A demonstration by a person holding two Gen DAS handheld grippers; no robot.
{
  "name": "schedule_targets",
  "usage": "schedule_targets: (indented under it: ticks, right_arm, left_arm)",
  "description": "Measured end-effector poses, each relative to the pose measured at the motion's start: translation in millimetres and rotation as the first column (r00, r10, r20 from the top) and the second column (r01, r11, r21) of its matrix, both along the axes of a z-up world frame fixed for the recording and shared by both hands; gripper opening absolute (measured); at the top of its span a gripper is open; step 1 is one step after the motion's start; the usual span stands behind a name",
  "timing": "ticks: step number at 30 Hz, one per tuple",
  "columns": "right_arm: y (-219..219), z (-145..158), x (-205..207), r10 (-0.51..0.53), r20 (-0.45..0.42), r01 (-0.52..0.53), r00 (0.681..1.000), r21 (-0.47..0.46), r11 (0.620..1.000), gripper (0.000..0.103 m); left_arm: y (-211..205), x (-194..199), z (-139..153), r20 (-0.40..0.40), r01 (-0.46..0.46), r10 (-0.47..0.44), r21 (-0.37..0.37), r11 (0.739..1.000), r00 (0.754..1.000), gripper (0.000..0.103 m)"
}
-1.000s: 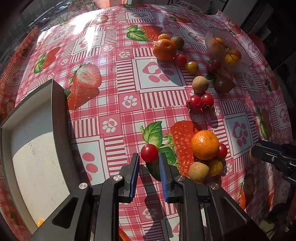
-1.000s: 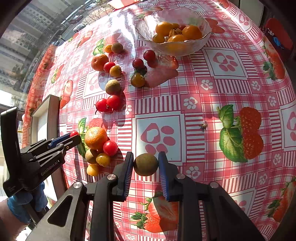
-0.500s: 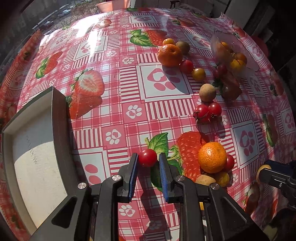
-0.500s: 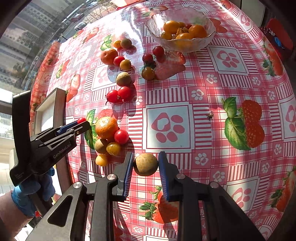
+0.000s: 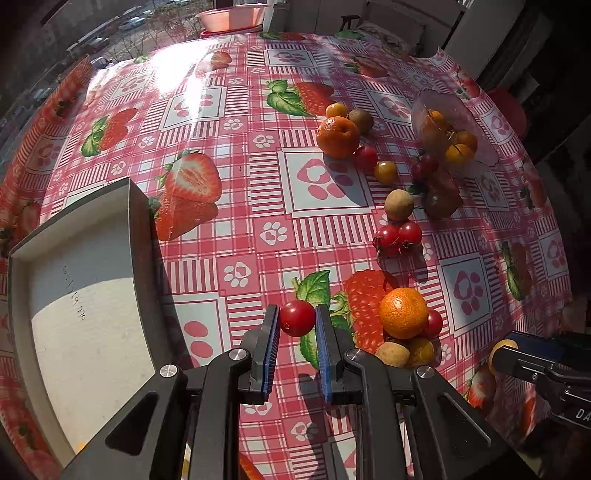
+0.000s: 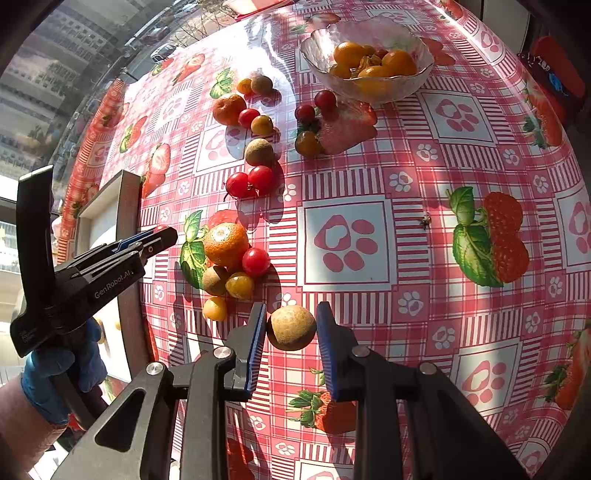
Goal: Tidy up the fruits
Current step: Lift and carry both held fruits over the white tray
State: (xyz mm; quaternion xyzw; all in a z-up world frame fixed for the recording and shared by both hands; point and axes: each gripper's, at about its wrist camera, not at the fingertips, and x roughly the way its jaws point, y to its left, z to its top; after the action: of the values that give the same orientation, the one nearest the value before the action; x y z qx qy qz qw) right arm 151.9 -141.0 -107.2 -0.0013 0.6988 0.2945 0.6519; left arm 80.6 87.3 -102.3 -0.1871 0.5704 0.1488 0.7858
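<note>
My left gripper (image 5: 296, 319) is shut on a red cherry tomato (image 5: 297, 318) and holds it above the tablecloth, beside the grey tray (image 5: 138, 236). My right gripper (image 6: 291, 326) is shut on a round tan fruit (image 6: 291, 327), held over the cloth. The left gripper also shows in the right wrist view (image 6: 157, 240) at the tray's edge. A cluster with an orange (image 6: 226, 243), a cherry tomato (image 6: 255, 261) and small yellow and tan fruits lies just right of it. A glass bowl (image 6: 369, 33) of orange fruits stands far back.
More loose fruits lie between the cluster and the bowl: two cherry tomatoes (image 6: 250, 181), a tan fruit (image 6: 259, 152), another orange (image 6: 228, 108). The tray (image 6: 127, 206) lies at the table's left edge. A pink basin (image 5: 232, 16) stands beyond the far edge.
Both grippers have risen with their fruits, so the table looks farther away. The left gripper has carried the cherry tomato up and away from the fruit cluster.
</note>
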Motion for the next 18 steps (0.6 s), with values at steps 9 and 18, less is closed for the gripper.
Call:
schedule_targets:
  ticks: [9,18]
  right_arm:
    - [22.1,17.1,-10.0,0.049,0.017,-0.049,0.999,0.009,0.999,0.030]
    - [69.7,33.5,-37.1,0.153,0.031,-0.153,0.988,0.021,0.988,0.030]
  left_arm:
    - [5.6,-42.2,29.4,0.051,-0.052,0.051,0.006,0.999,0.997,0.020]
    - [34.1,-107.8,41.7,0.055,-0.148,0.147,0.023,0.989,0.988,0.020]
